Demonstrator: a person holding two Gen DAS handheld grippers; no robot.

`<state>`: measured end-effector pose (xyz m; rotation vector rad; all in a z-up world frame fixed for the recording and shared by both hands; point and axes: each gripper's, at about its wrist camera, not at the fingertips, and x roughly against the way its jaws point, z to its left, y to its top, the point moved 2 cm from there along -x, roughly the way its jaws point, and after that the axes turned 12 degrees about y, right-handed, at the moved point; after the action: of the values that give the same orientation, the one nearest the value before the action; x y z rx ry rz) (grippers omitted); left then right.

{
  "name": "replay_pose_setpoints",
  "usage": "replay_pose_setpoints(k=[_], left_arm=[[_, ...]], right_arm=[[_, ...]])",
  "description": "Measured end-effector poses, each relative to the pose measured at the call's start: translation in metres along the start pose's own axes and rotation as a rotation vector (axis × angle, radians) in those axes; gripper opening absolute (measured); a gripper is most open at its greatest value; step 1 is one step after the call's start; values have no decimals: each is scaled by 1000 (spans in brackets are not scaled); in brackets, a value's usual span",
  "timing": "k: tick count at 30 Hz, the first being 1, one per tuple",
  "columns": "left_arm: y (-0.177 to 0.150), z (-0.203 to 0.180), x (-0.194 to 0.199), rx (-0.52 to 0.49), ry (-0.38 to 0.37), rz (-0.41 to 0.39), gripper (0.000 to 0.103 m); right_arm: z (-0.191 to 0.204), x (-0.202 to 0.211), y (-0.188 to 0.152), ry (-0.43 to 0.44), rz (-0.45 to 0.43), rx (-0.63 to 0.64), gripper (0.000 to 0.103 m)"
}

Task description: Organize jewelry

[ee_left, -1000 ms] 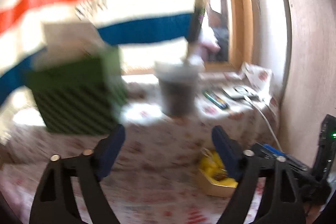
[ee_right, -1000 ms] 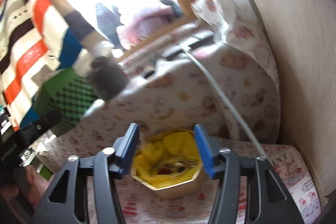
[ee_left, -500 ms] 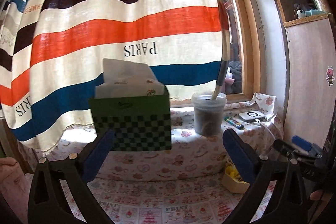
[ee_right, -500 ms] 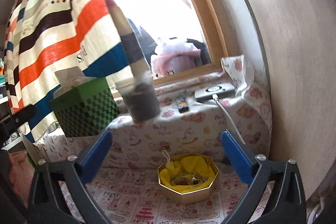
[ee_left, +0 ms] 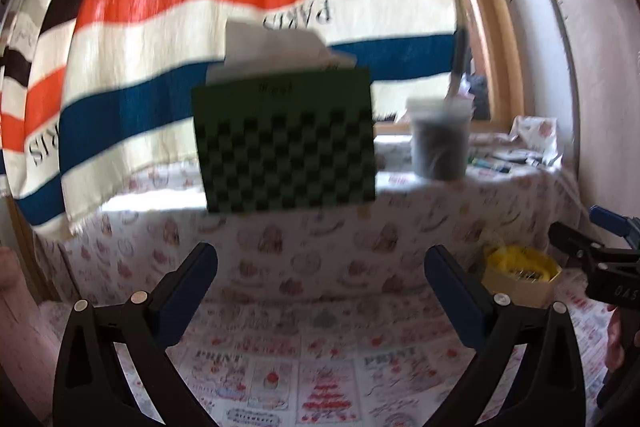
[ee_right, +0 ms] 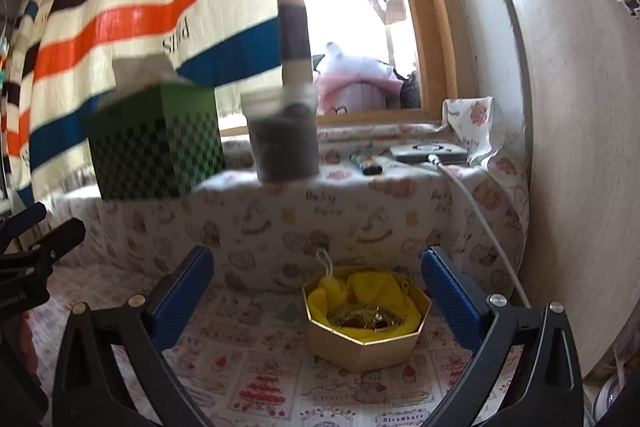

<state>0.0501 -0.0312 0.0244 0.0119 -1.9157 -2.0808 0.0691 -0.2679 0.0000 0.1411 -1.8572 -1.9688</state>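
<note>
Facing the patterned surface, the left tool hangs with its blue pads spread wide and nothing between them; half a second ago it pointed much the same way, a second ago lower and in a blur. Beyond it on the ledge stand the green checkered tissue box and a grey cup. Further right, the right tool is likewise spread and empty, having drawn up and back from close over the gold octagonal box. That box sits near the wall with gold jewelry lying on its yellow lining. Both tools clear, pieces in the box: that would suit a finished tidy-up, or a pause before picking them out.
</note>
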Motion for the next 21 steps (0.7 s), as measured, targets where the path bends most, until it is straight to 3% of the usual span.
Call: replay_pose_setpoints(k=[4, 10, 17, 21], left_arm=[[-17, 1, -7, 8, 37, -11, 103], [-22, -2, -7, 40, 10, -4, 103], [-26, 0, -27, 58, 2, 99, 103], [-27, -1, -26, 56, -2, 91, 103]], right_arm=[[4, -5, -8, -15, 13, 39, 103], [1, -9, -11, -31, 39, 29, 103], [4, -14, -12, -83, 62, 49, 103], [0, -11, -12, -101, 50, 32, 103]])
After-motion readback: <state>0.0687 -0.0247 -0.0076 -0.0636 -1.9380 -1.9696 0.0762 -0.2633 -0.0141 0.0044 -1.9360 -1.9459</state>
